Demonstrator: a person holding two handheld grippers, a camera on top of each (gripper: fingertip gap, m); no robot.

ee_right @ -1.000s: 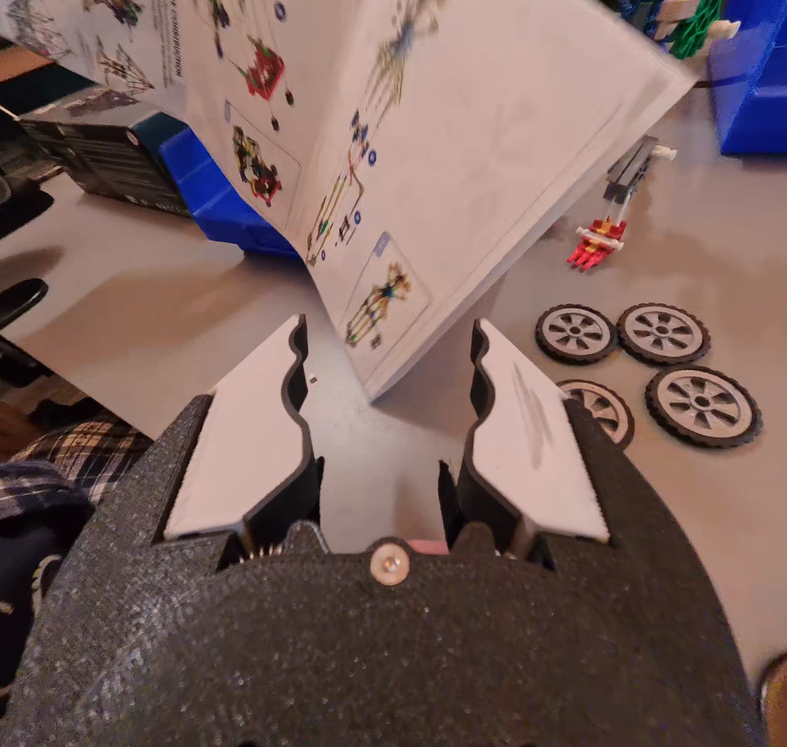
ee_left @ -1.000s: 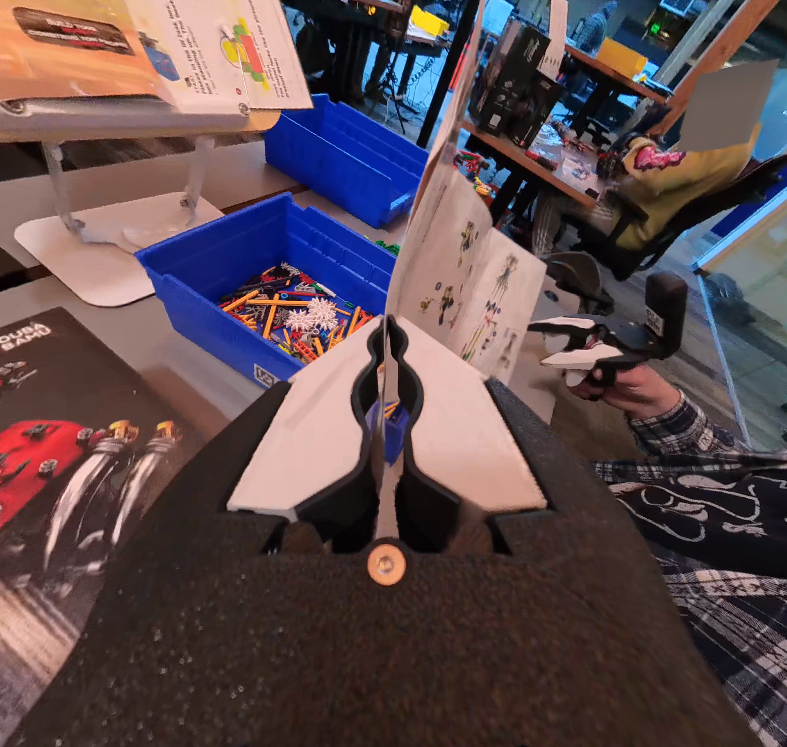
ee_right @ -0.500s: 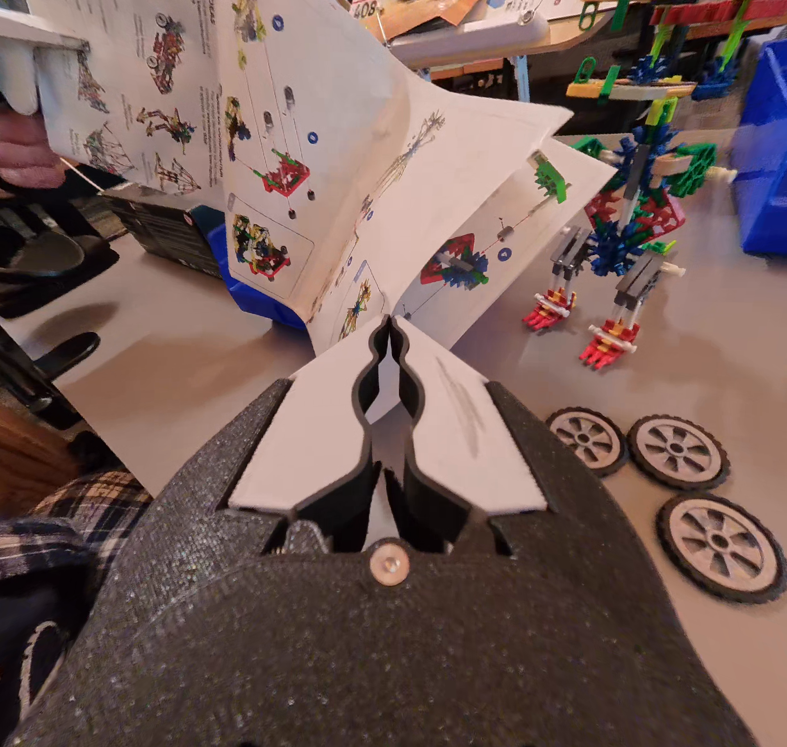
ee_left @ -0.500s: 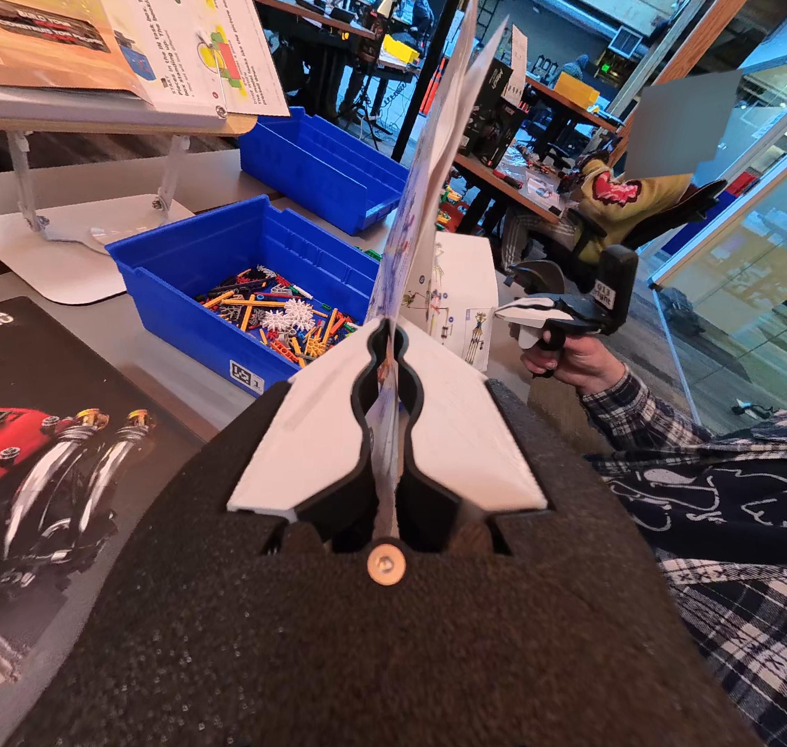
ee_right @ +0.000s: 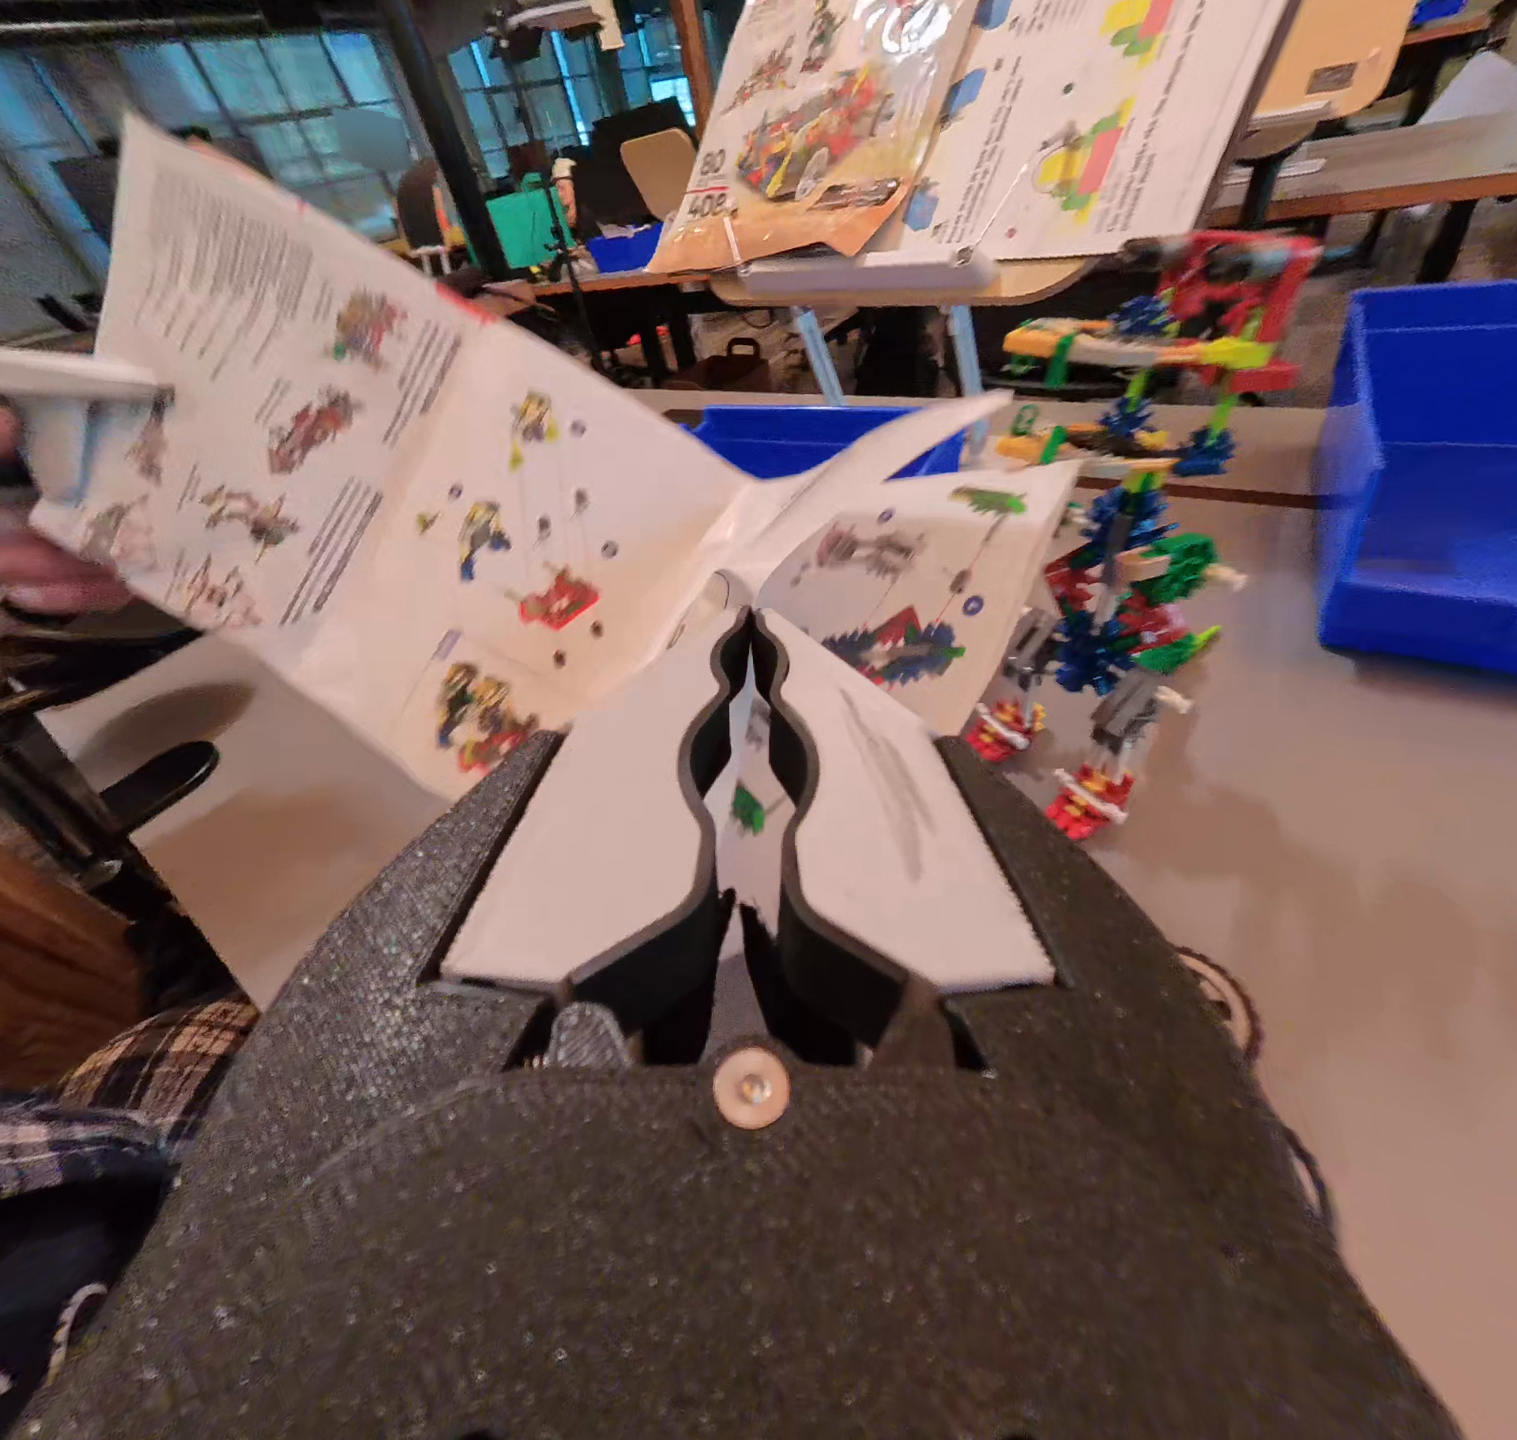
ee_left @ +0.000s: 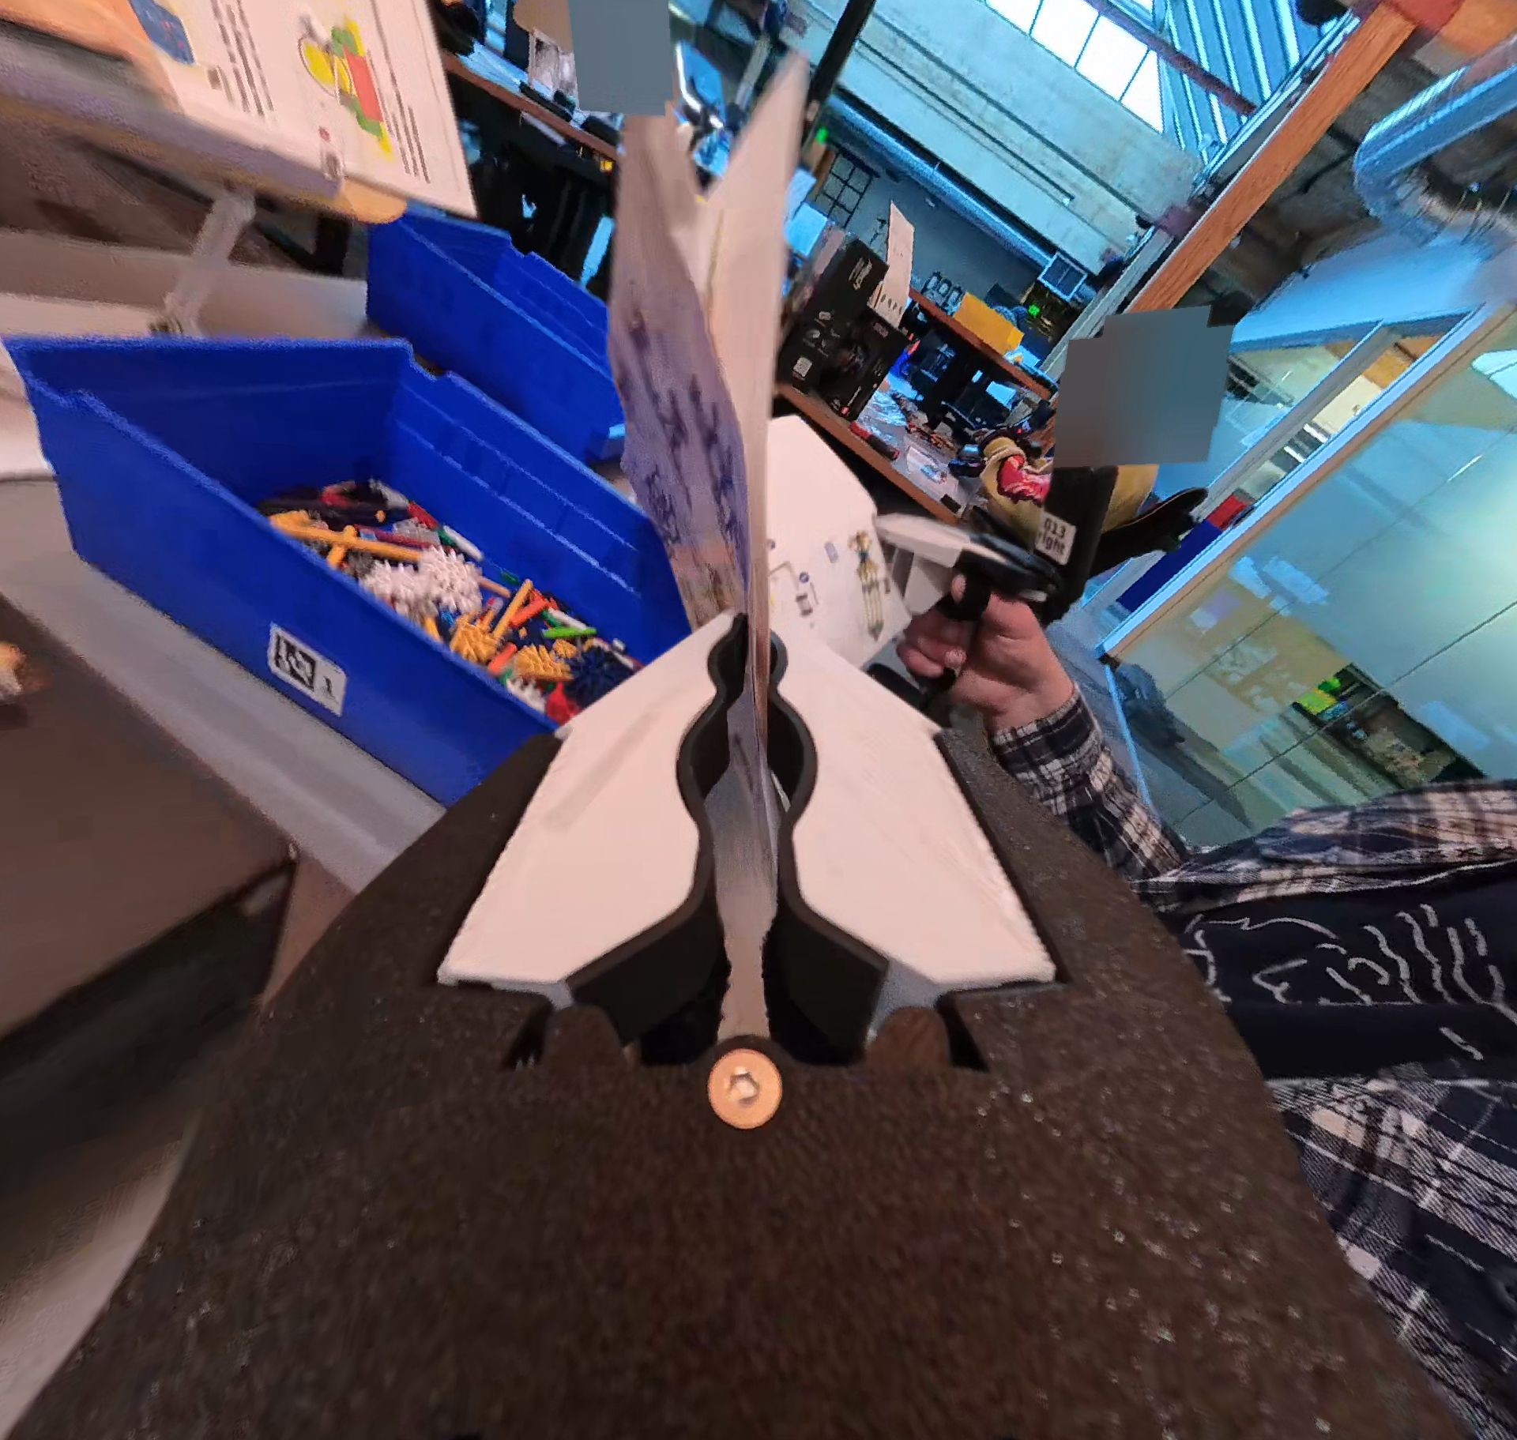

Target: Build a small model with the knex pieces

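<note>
Here the left gripper (ee_left: 751, 645) is clamped on one edge of the instruction booklet (ee_right: 460, 498), held above the grey table (ee_right: 1313, 785), while the right gripper (ee_right: 751, 621) pinches a single page's corner, leaves fanning between them.

blue bin (ee_left: 205, 449) of many-coloured bits, white booklet (ee_right: 427, 498) with bright pictures, checked sleeve (ee_left: 1059, 769).
</note>
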